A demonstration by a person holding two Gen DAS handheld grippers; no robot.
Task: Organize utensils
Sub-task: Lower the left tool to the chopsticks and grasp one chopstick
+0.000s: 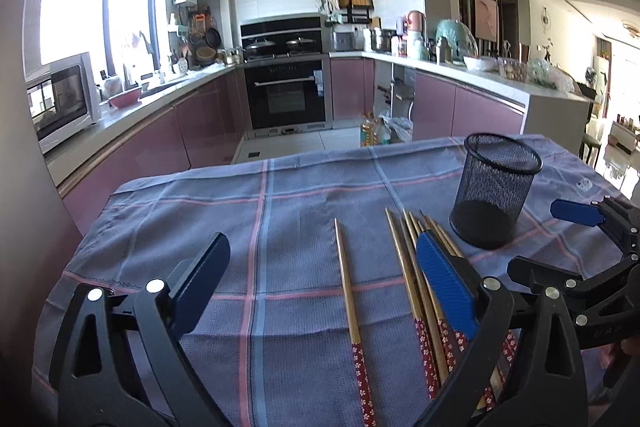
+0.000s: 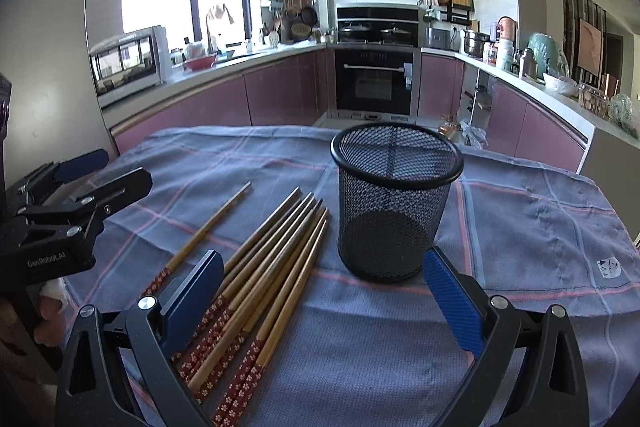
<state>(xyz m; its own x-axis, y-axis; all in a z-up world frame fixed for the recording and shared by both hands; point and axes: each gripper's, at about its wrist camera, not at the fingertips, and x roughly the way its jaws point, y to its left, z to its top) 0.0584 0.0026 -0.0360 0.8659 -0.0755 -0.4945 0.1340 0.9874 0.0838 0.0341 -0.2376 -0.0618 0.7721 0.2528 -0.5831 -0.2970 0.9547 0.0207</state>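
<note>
A black mesh cup (image 2: 396,203) stands upright and empty on the checked blue cloth (image 2: 520,227); it also shows in the left wrist view (image 1: 492,191). Several bamboo chopsticks with red flowered handles (image 2: 264,275) lie bundled left of the cup, also seen in the left wrist view (image 1: 424,283). One single chopstick (image 2: 200,239) lies apart to their left, also in the left wrist view (image 1: 350,303). My left gripper (image 1: 320,275) is open above the single chopstick. My right gripper (image 2: 324,287) is open over the bundle's handles and the cup's base.
The cloth-covered table ends at a far edge (image 1: 280,163) facing a kitchen with pink cabinets, an oven (image 1: 286,95) and a microwave (image 1: 60,103). The right gripper's body (image 1: 600,227) is at the left view's right edge; the left gripper's body (image 2: 60,211) at the right view's left edge.
</note>
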